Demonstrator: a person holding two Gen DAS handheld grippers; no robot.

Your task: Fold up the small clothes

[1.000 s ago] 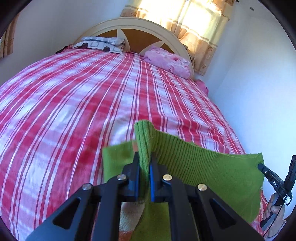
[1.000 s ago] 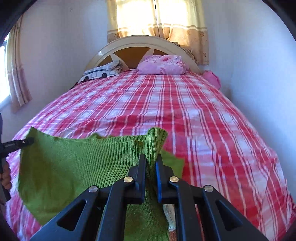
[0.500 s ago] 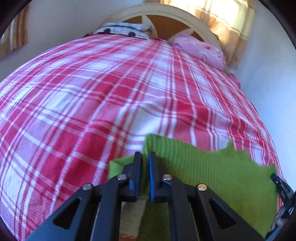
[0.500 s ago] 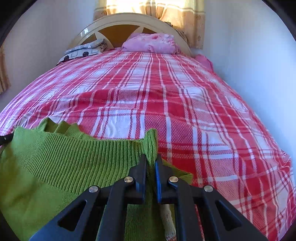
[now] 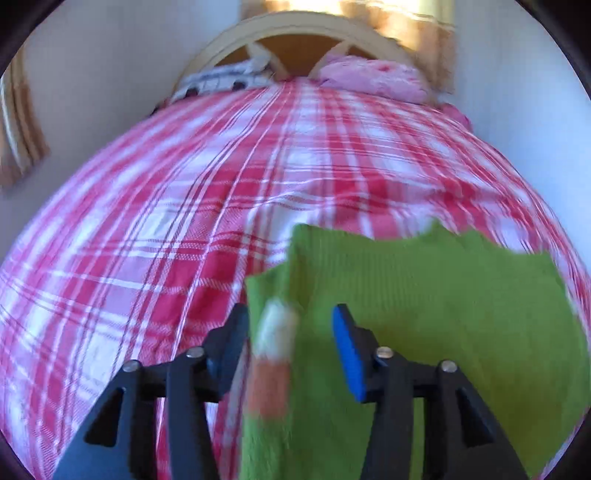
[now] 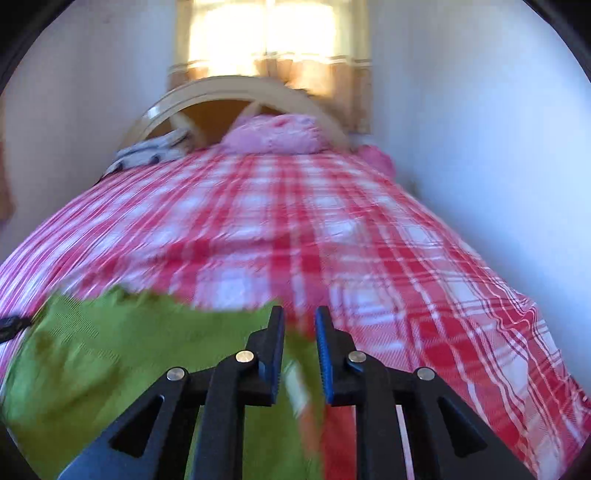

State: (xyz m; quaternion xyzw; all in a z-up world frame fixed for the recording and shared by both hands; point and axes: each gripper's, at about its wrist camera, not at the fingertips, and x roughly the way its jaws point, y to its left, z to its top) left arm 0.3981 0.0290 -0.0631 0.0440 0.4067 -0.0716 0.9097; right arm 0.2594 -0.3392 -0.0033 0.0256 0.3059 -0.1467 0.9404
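Observation:
A green knit garment [image 5: 443, 314] lies spread on the near end of the red-and-white checked bed [image 5: 147, 221]; a white and orange patch [image 5: 273, 354] shows near its left edge. My left gripper [image 5: 291, 321] hangs over that edge, its jaws opening. The cloth sits loosely between them and the blue pad [image 5: 347, 354] stands clear of it. In the right wrist view the garment [image 6: 110, 350] stretches to the left. My right gripper [image 6: 299, 317] is at its right corner, jaws opening a little. Green cloth lies low in the gap, and the pads do not press on it. Both views are motion-blurred.
A pink pillow [image 6: 273, 134] and a grey patterned pillow [image 5: 221, 79] lie at the cream headboard [image 5: 295, 29]. A white wall [image 6: 498, 147] runs along the bed's right side. Curtains [image 6: 273, 55] hang behind the headboard. A dark tip [image 6: 11, 325] shows at the left edge.
Both grippers have sunk toward the bed with the green garment. Their jaws, shut on its upper edge before, now stand apart, the left wider, and the edge has dropped.

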